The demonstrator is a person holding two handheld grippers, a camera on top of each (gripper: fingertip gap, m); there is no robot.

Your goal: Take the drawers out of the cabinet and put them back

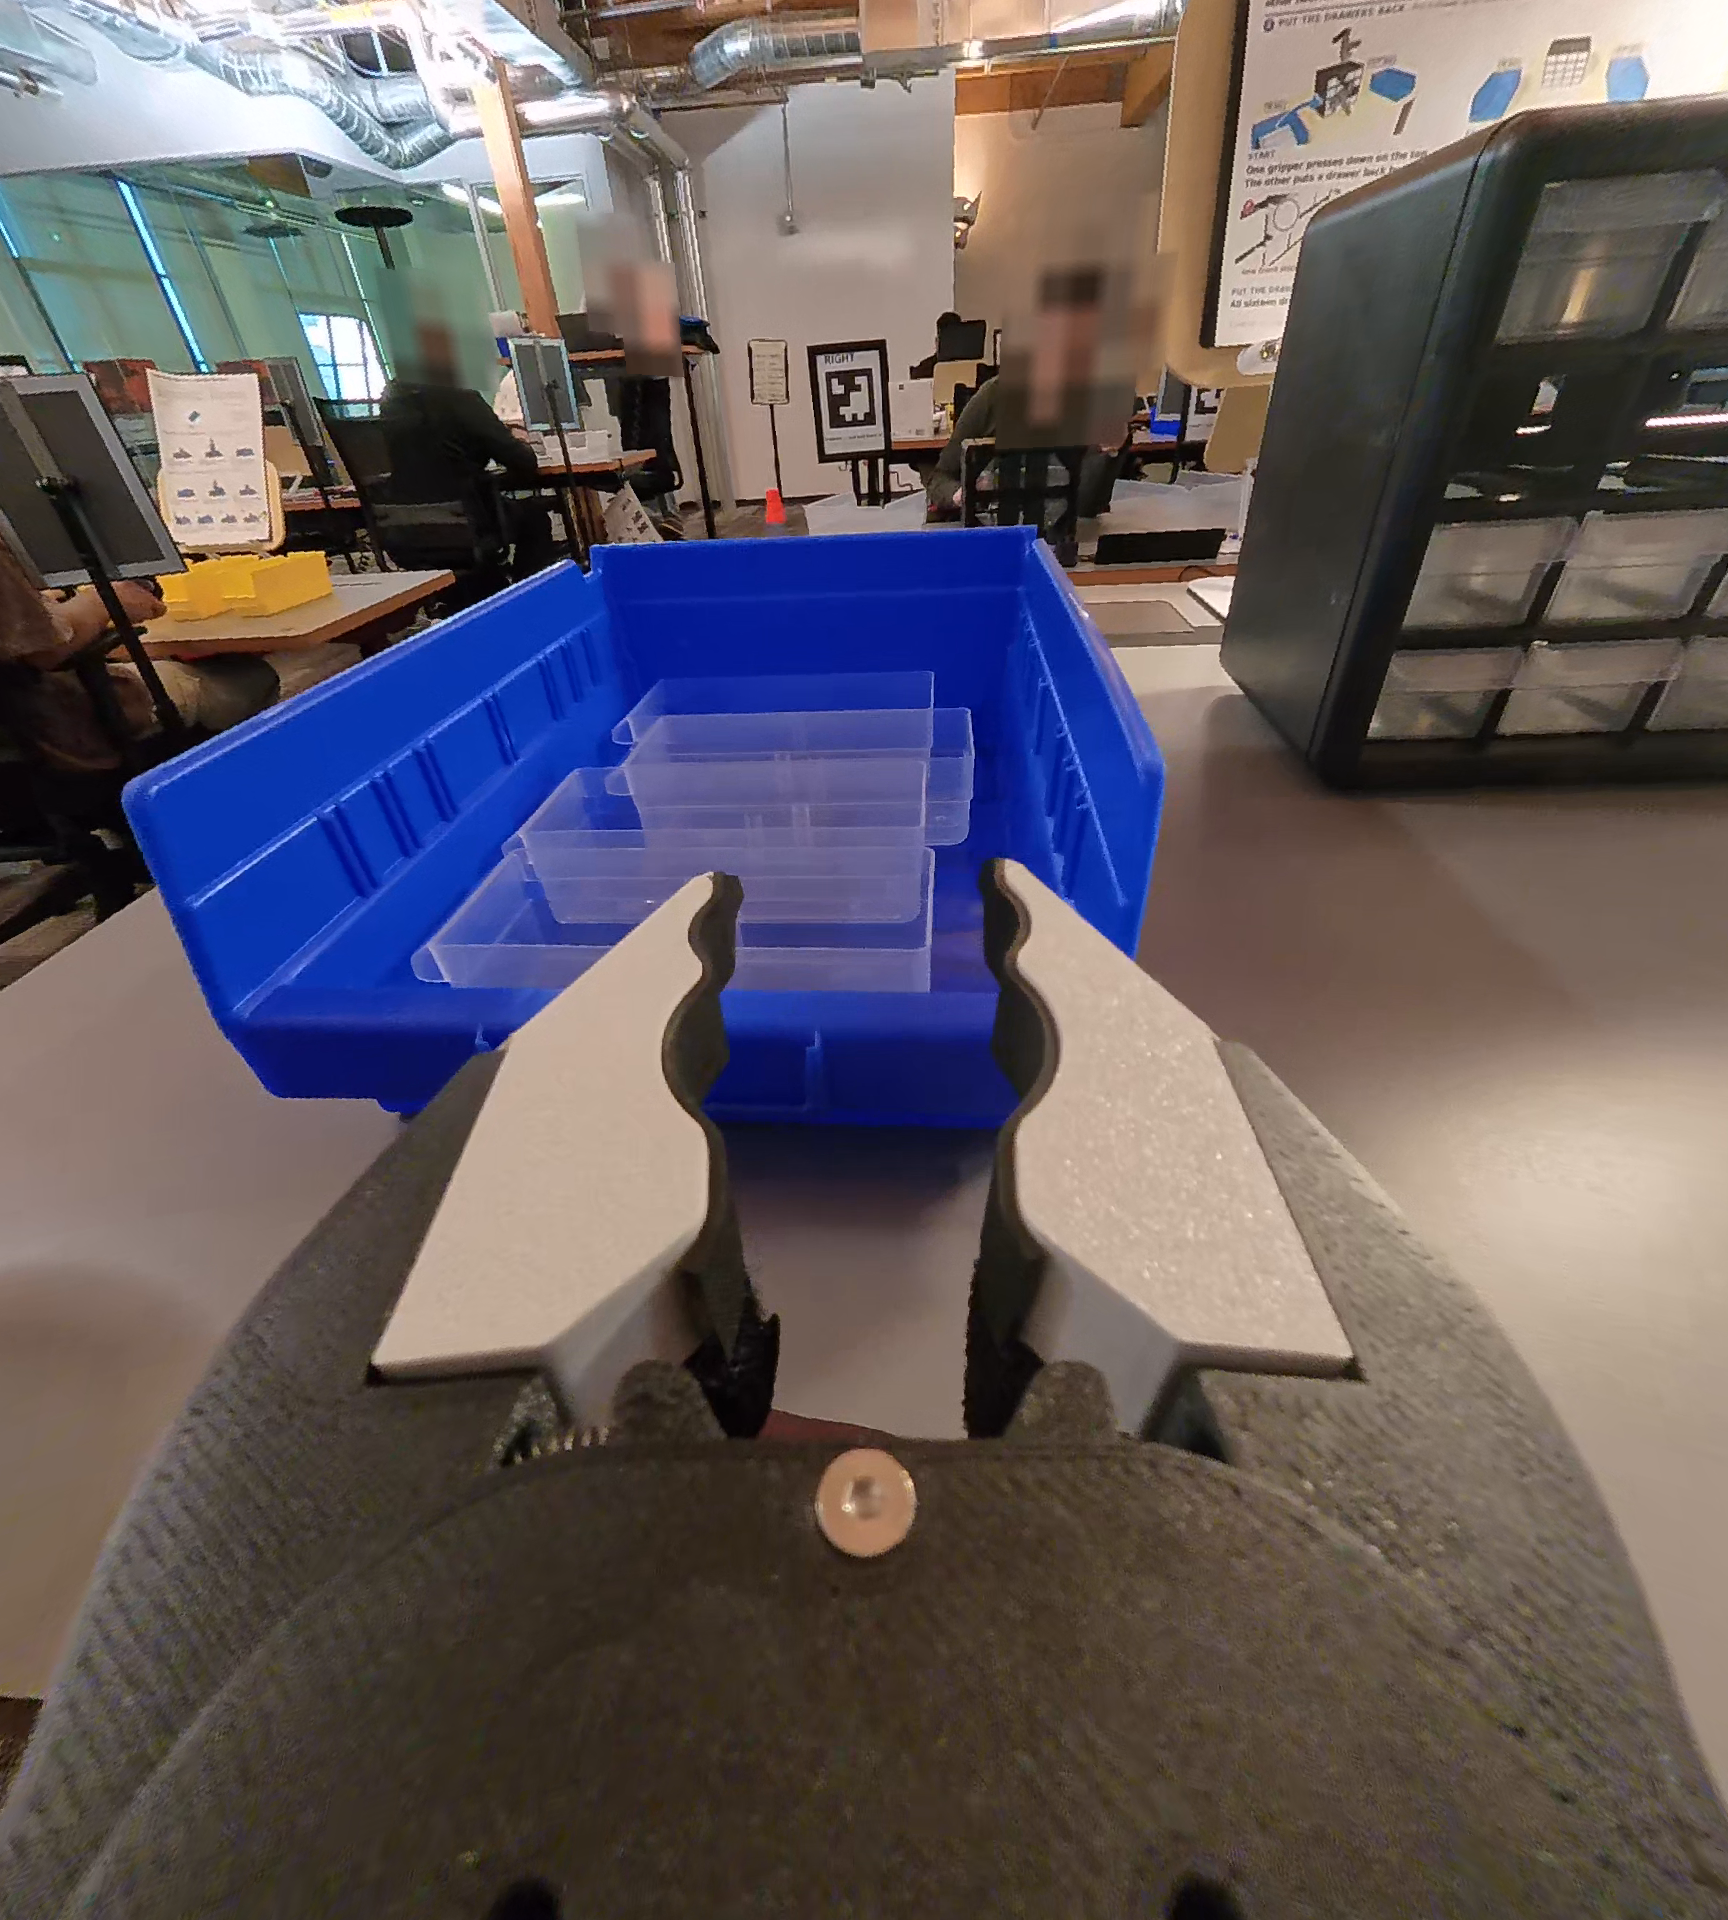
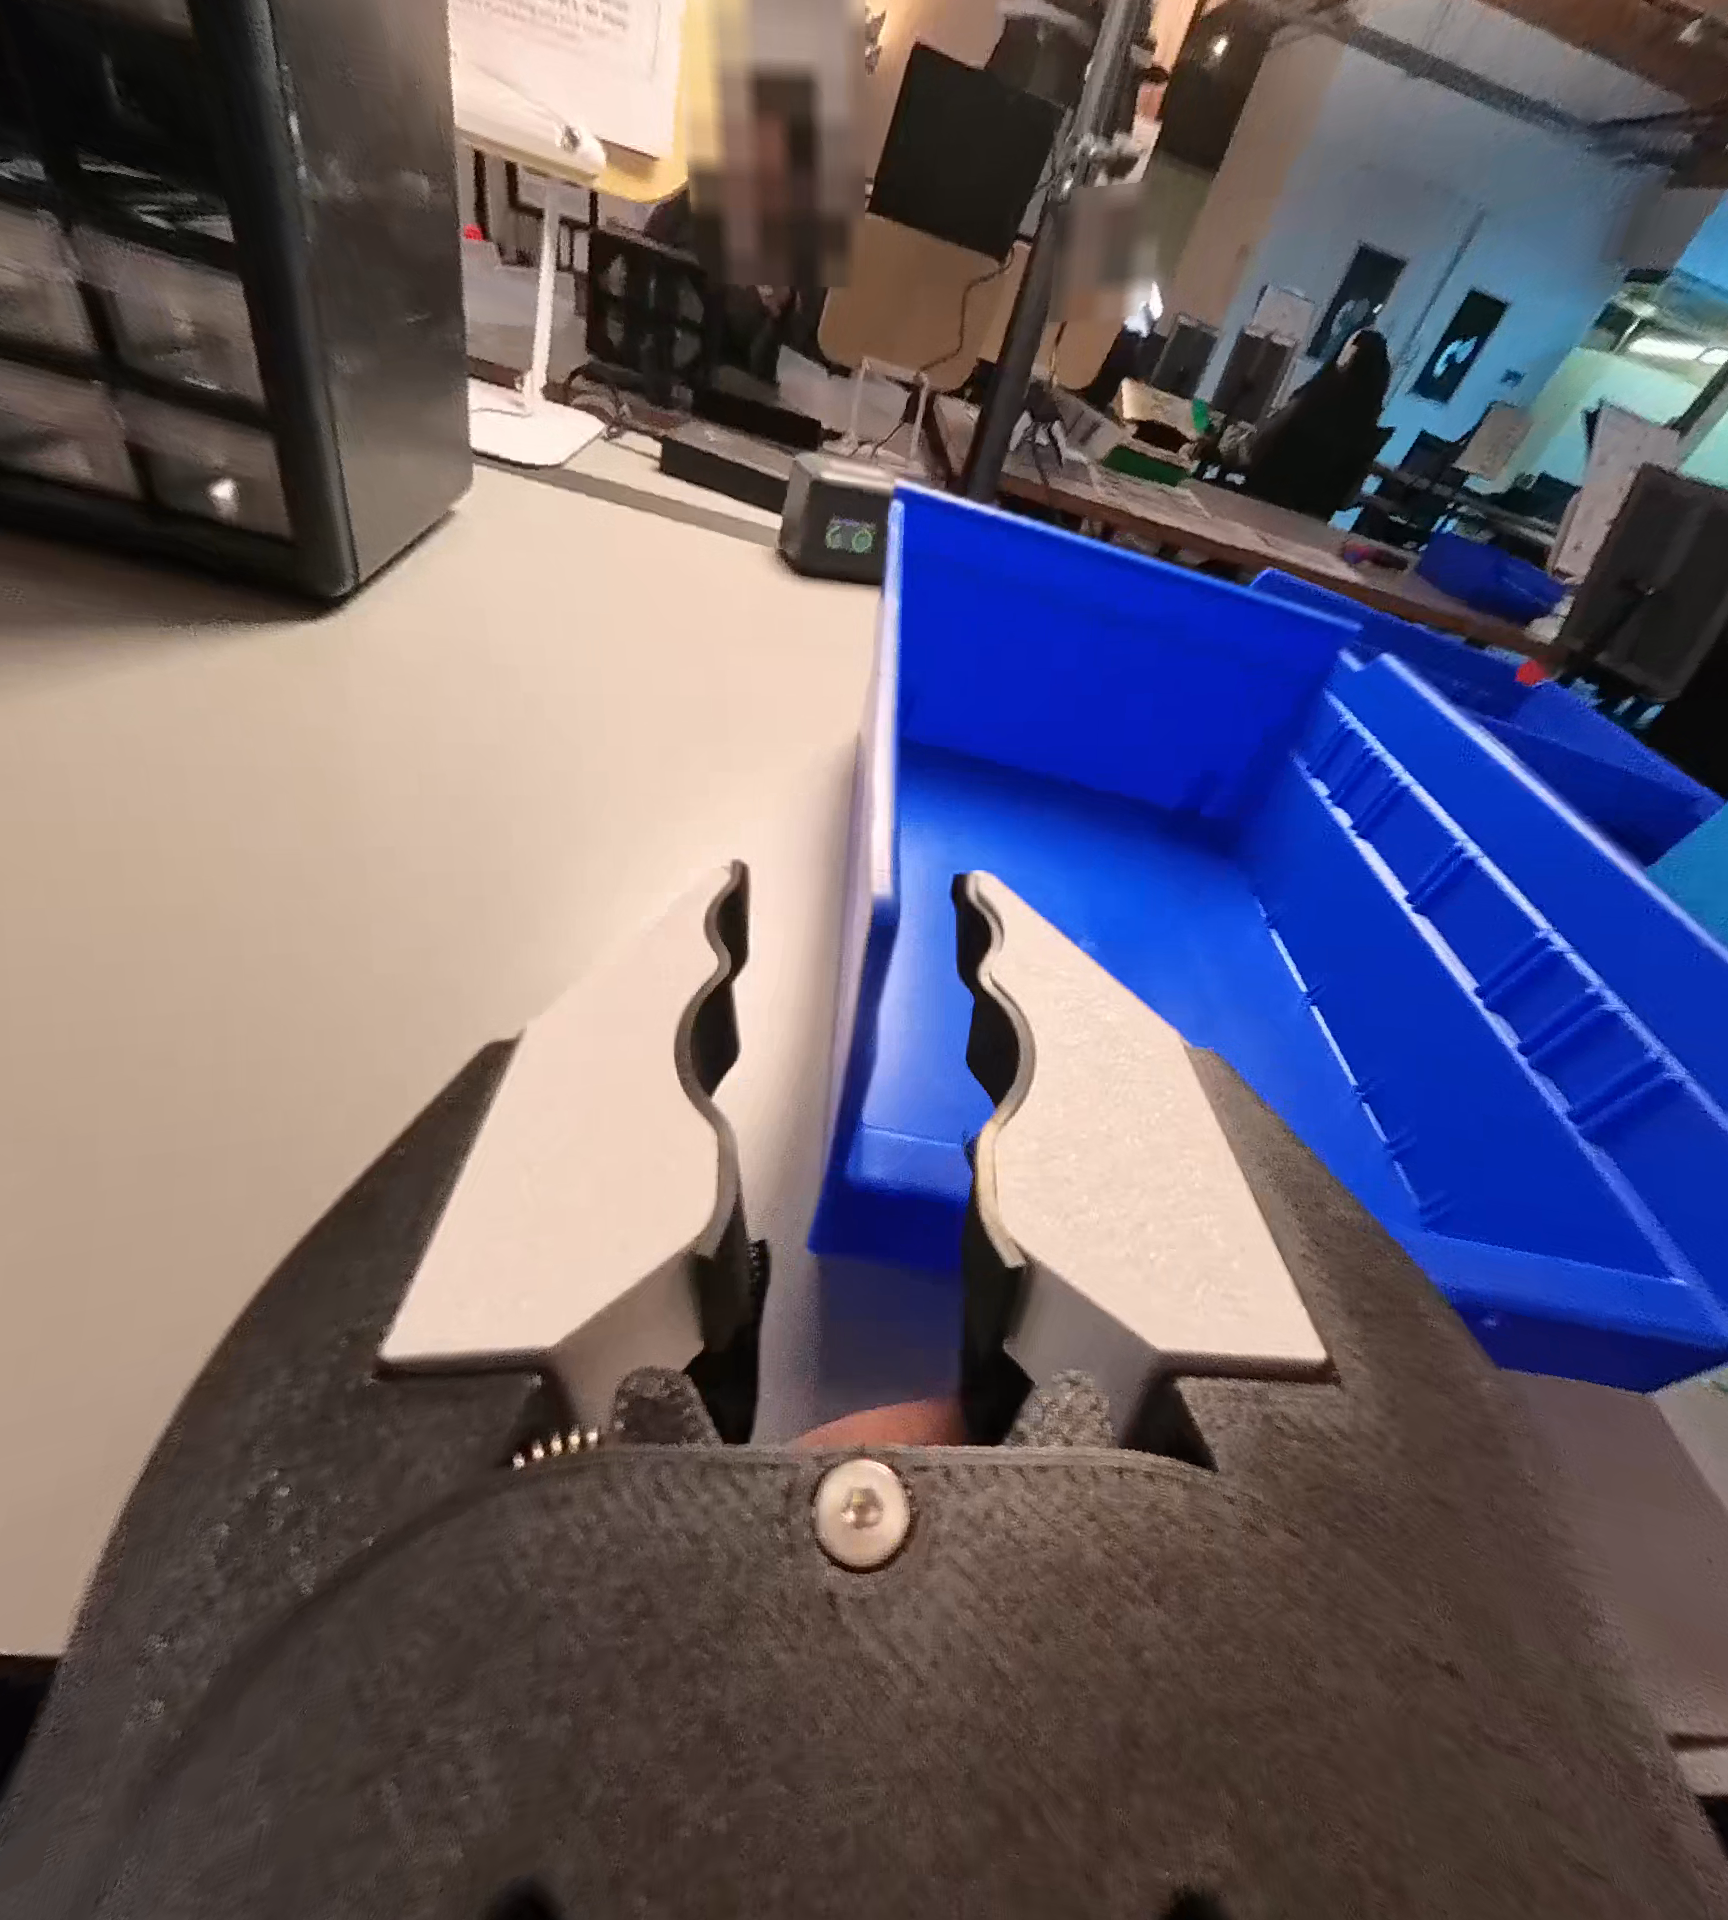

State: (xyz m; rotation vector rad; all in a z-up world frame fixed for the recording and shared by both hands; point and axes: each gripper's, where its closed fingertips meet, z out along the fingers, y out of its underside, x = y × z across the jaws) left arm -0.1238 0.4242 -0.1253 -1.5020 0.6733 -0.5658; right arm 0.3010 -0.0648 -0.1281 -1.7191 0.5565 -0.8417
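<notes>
In the left wrist view my left gripper (image 1: 860, 878) is open and empty, just in front of a blue bin (image 1: 372, 831). Several clear plastic drawers (image 1: 735, 831) lie stacked in that bin. The black cabinet (image 1: 1379, 468) stands at the upper right with clear drawers in most slots and some dark open slots. In the right wrist view my right gripper (image 2: 849, 878) is open and empty. It is at the near left corner of an empty blue bin (image 2: 1099, 665). The bin's left wall (image 2: 875, 727) shows in the gap between the fingers, with space on both sides. The cabinet (image 2: 361, 260) is at the upper left.
Both bins and the cabinet stand on a grey table (image 1: 1462, 1039). Another blue bin (image 2: 1618, 769) sits behind the empty one at the right. People sit at desks in the background. A small dark device (image 2: 839, 520) stands at the table's far edge.
</notes>
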